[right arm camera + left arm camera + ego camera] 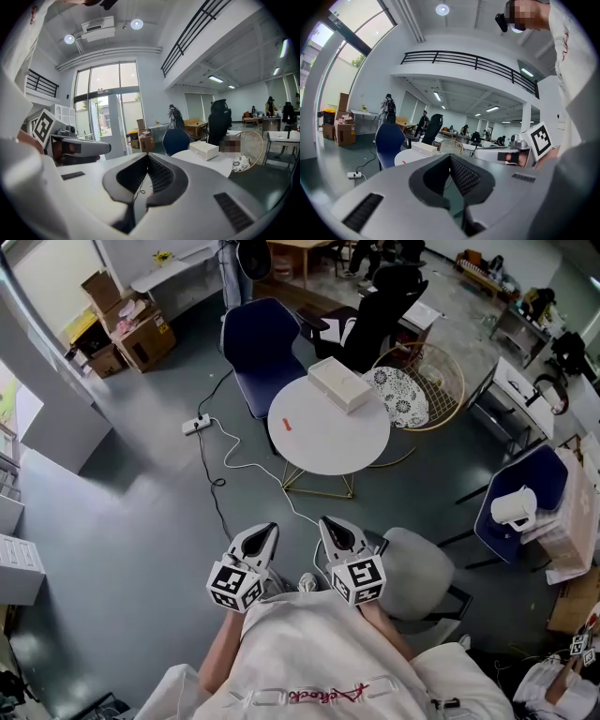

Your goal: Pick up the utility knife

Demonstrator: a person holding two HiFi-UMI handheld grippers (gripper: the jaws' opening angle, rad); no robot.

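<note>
- The left hand-held gripper (pixel 265 531) is clenched and empty, close to the person's body.
- The right hand-held gripper (pixel 330 523), just beside it, is clenched on nothing.
- The knife (pixel 287 425) lies at the left of the round worktop (pixel 328 442), far from both and left of a box (pixel 340 383).

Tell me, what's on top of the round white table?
A white box and a small orange utility knife lie on the table. What's inside the box is hidden.

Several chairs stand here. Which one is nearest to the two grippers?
The light grey chair, beside the right gripper. The dark blue chair, black office chair and gold wire chair stand beyond the round white table; no other chair is as close.
</note>
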